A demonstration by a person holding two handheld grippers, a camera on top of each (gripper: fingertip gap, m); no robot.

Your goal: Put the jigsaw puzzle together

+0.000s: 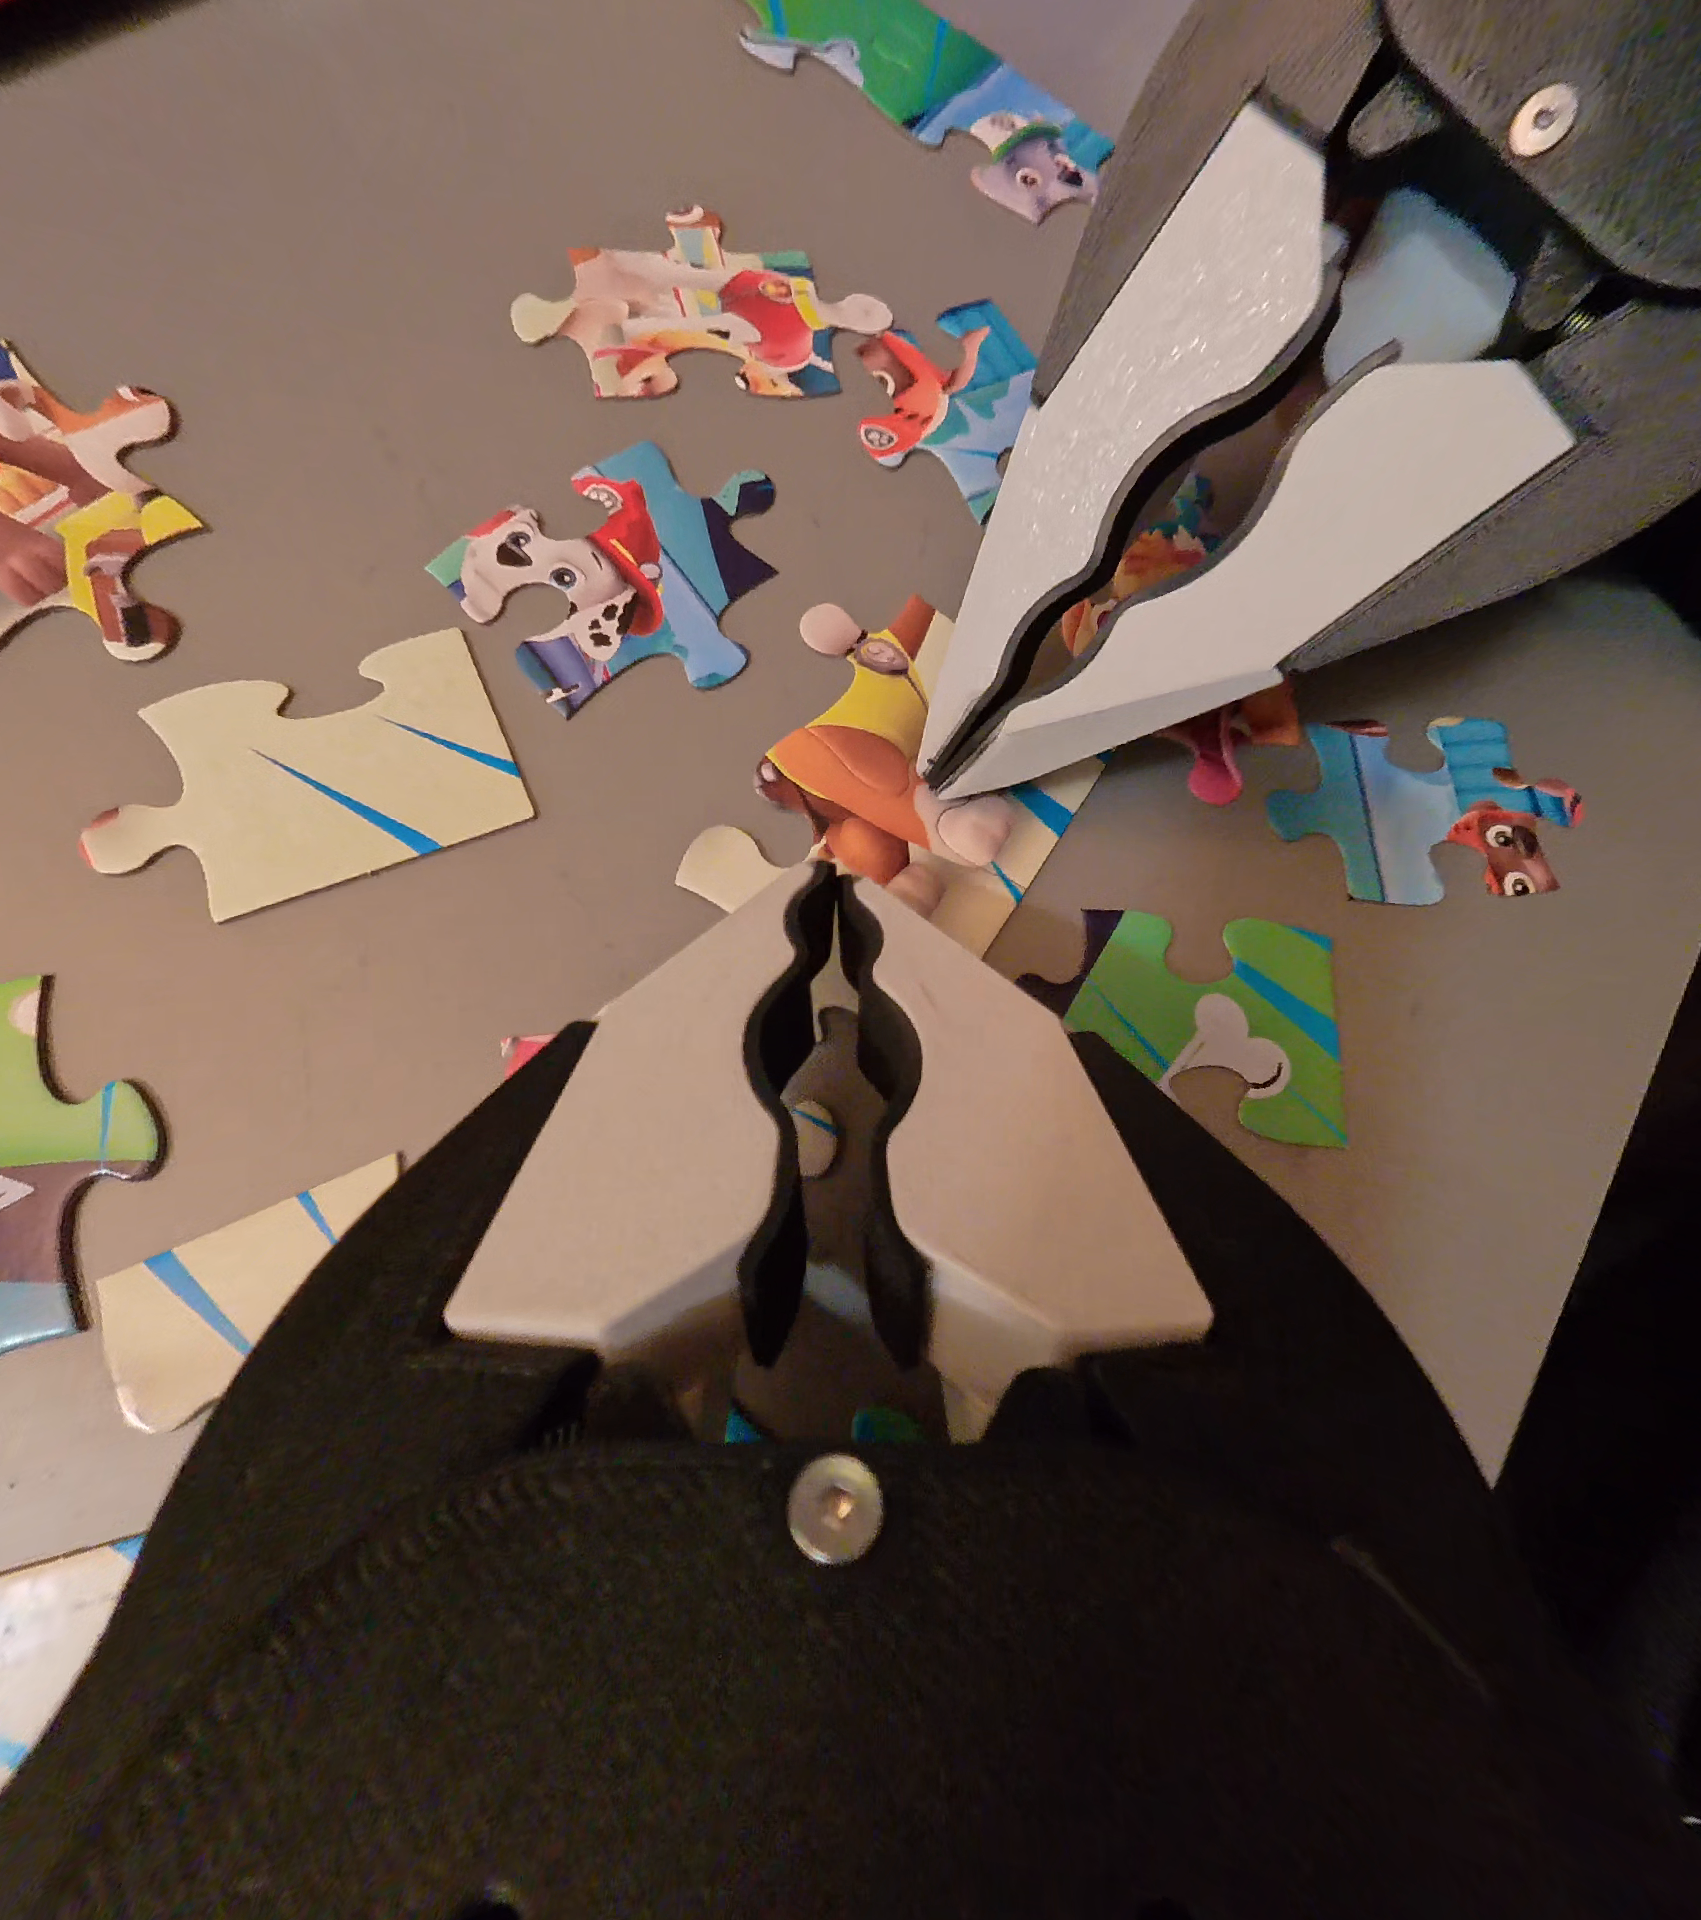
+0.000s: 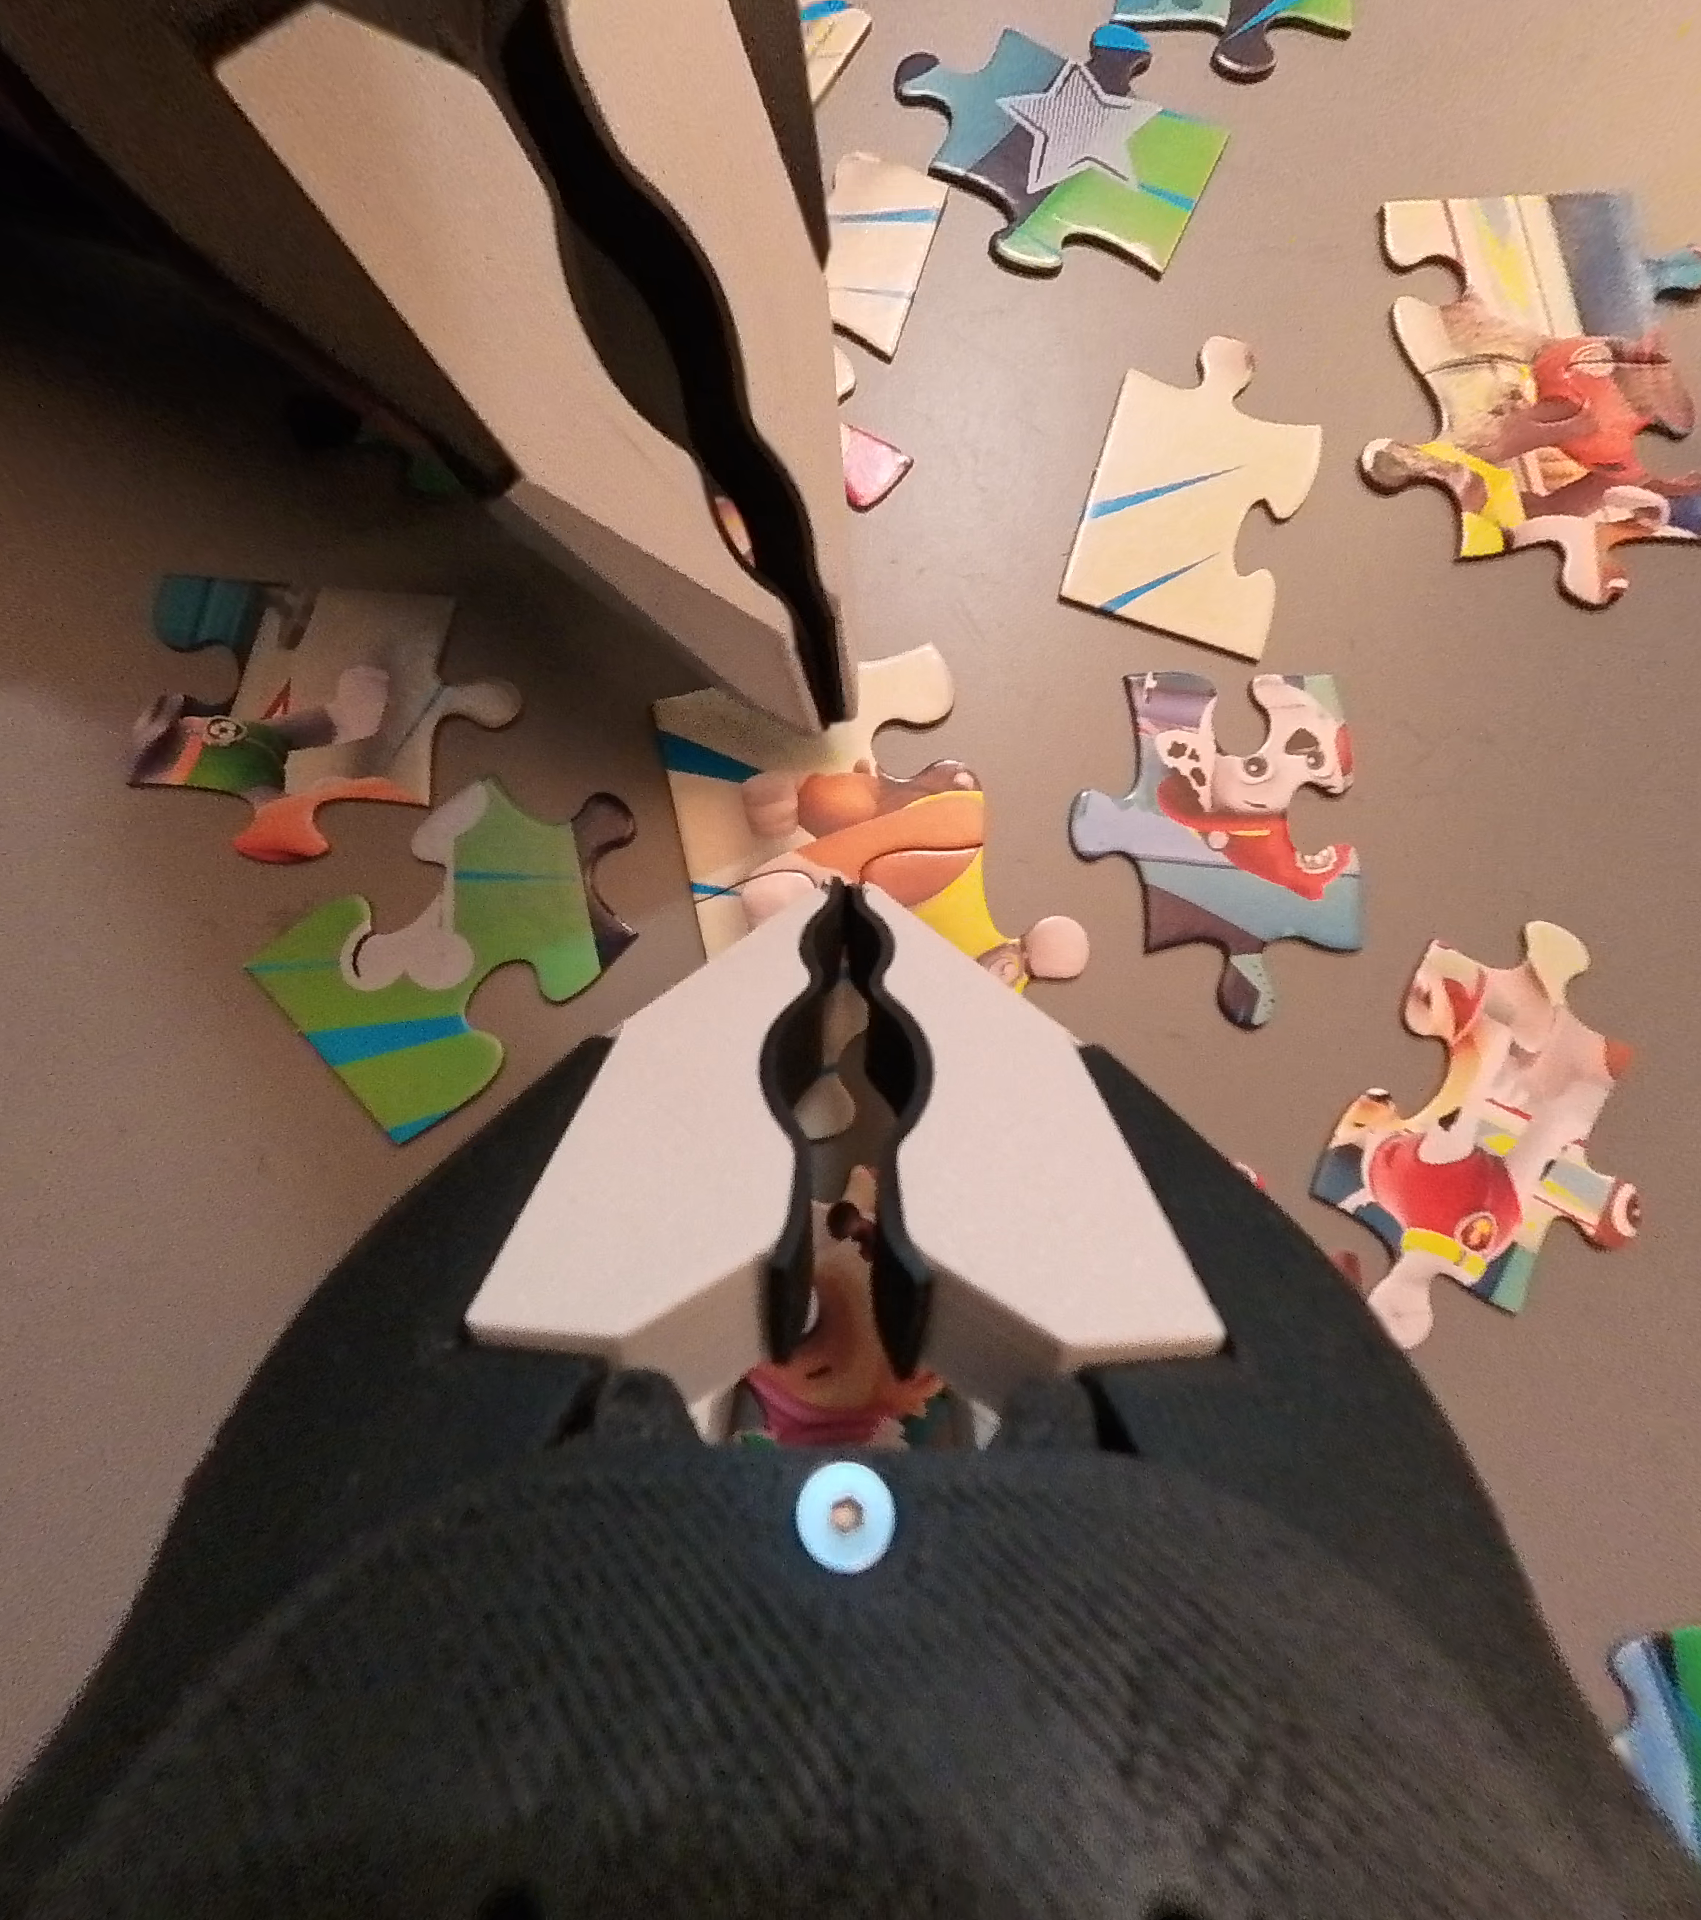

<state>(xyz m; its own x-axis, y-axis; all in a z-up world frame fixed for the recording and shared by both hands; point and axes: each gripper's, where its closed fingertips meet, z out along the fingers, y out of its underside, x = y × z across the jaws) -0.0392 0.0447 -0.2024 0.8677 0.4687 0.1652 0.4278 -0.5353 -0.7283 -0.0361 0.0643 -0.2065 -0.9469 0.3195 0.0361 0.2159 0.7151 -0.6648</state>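
Observation:
My left gripper (image 1: 830, 881) is shut, its tips down at the near edge of a puzzle piece showing an orange and yellow dog (image 1: 846, 769) on the grey table (image 1: 306, 208). My right gripper (image 1: 939, 779) comes in from the upper right, also shut, its tips on the same piece. In the right wrist view my right gripper (image 2: 844, 896) is shut over the dog piece (image 2: 887, 821), and the left gripper (image 2: 830, 707) touches the piece's cream far side. Nothing shows between either pair of pads.
Loose puzzle pieces lie all around: a green bone piece (image 1: 1230, 1029) (image 2: 451, 935), a spotted-dog piece (image 1: 597, 582) (image 2: 1241, 810), a cream piece with blue stripes (image 1: 306, 779) (image 2: 1189, 499) and several others. The table edge (image 1: 1656, 1039) runs close on the right. My left and right fingertips are right by each other.

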